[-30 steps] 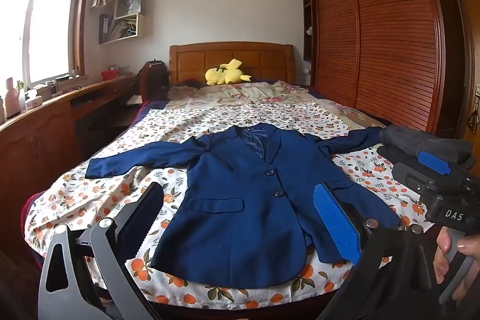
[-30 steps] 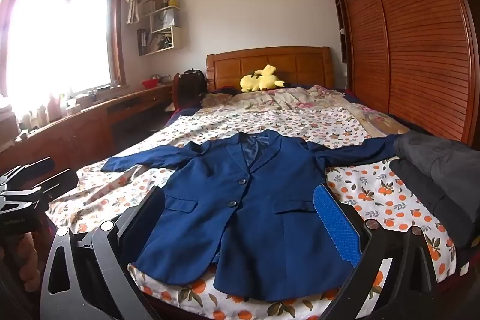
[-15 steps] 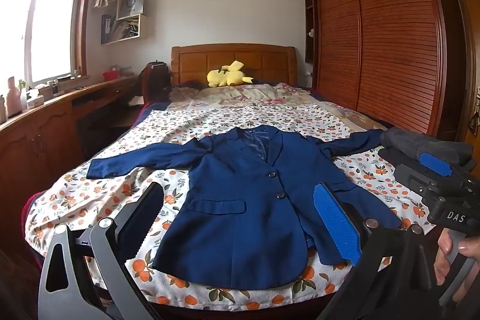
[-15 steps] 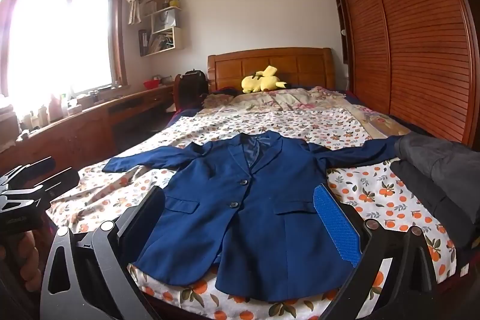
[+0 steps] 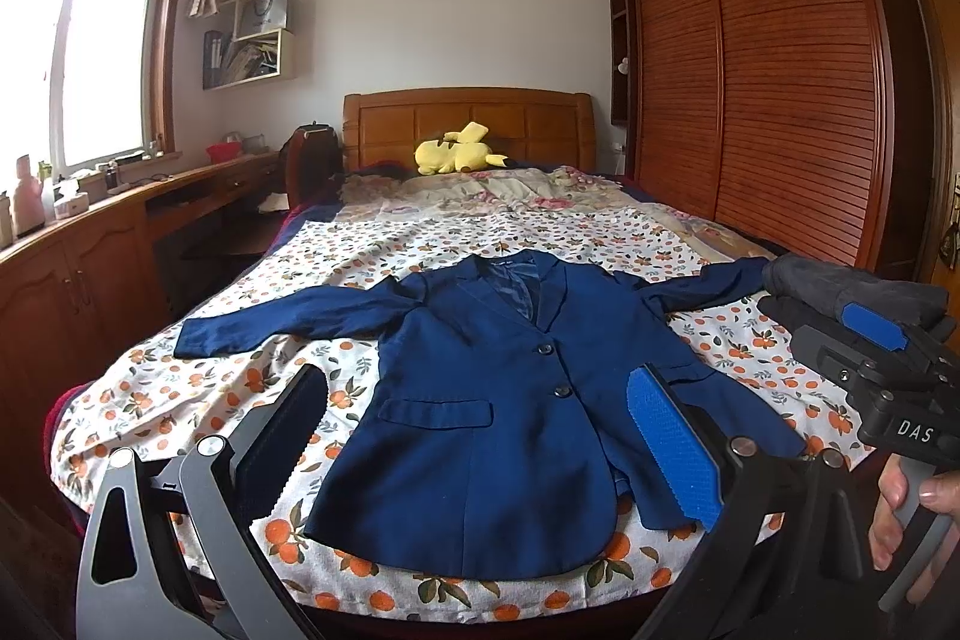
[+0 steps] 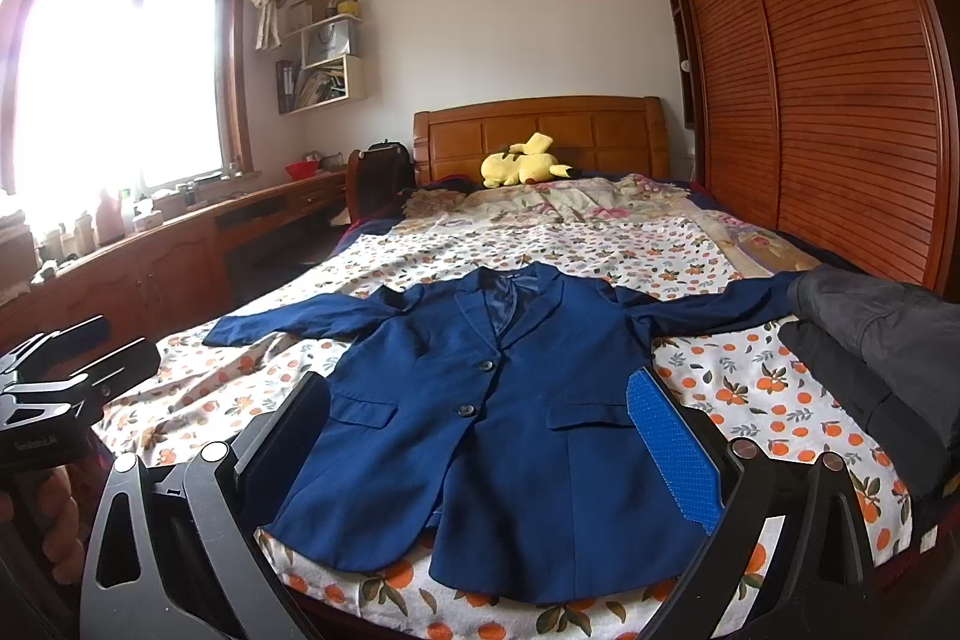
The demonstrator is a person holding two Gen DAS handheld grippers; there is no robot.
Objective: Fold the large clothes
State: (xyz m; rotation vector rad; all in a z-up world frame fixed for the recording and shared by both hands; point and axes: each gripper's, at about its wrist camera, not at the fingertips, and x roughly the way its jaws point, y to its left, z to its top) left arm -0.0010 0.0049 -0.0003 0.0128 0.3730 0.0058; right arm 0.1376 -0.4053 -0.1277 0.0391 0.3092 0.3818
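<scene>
Left wrist view: the bed [image 5: 180,388] fills the room's middle, its sheet printed with oranges. A navy blazer [image 5: 492,418] lies face up and buttoned across the near end, both sleeves spread wide. Folded dark clothes [image 5: 852,292] sit at the bed's right edge, touching one cuff. A yellow plush toy [image 5: 456,154] rests against the headboard. The left gripper [image 5: 474,436] hangs above the blazer's hem with its jaws spread wide and empty; the right gripper [image 6: 480,436] hovers likewise, jaws parted, nothing between them.
</scene>
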